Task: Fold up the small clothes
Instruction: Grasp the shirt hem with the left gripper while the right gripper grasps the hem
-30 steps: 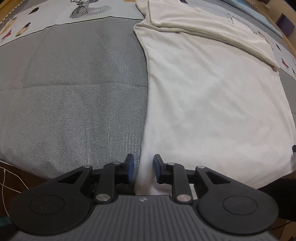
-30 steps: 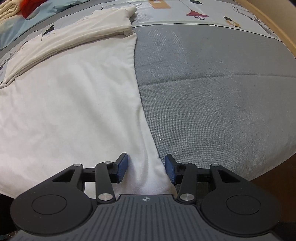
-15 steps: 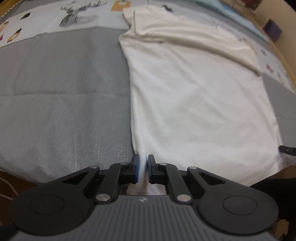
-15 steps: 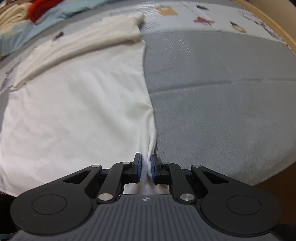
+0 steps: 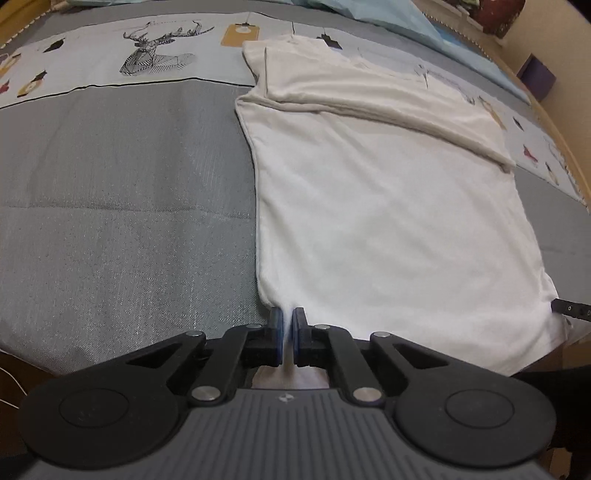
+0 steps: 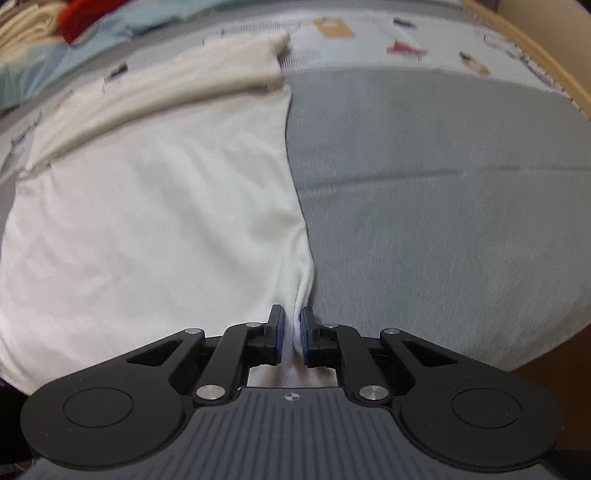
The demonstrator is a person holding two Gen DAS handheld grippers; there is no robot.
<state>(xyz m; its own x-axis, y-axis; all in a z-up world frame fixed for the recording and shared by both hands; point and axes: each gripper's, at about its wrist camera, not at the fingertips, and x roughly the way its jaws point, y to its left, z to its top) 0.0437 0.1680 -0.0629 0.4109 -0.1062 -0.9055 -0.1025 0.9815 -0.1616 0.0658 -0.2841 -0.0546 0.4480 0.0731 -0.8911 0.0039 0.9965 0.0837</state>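
Observation:
A white shirt [image 5: 388, 206] lies flat on a grey bed cover [image 5: 122, 206], with its top part folded down in a thick band [image 5: 369, 99] at the far end. My left gripper [image 5: 287, 321] is shut on the shirt's near left bottom corner. In the right wrist view my right gripper [image 6: 291, 321] is shut on the near right bottom corner of the same shirt [image 6: 155, 206], and the cloth bunches into the pads. The right gripper's tip [image 5: 570, 308] shows at the right edge of the left wrist view.
The bed cover has a printed band with a deer drawing [image 5: 155, 55] at the far end. Light blue bedding [image 5: 388, 14] lies beyond. Folded cream cloth and something red [image 6: 85, 14] sit at the far left. A wooden bed edge [image 6: 535, 48] runs along the right.
Both grippers went from open around the shirt's bottom corners to shut on them. The corners are now pinched and drawn slightly up and forward.

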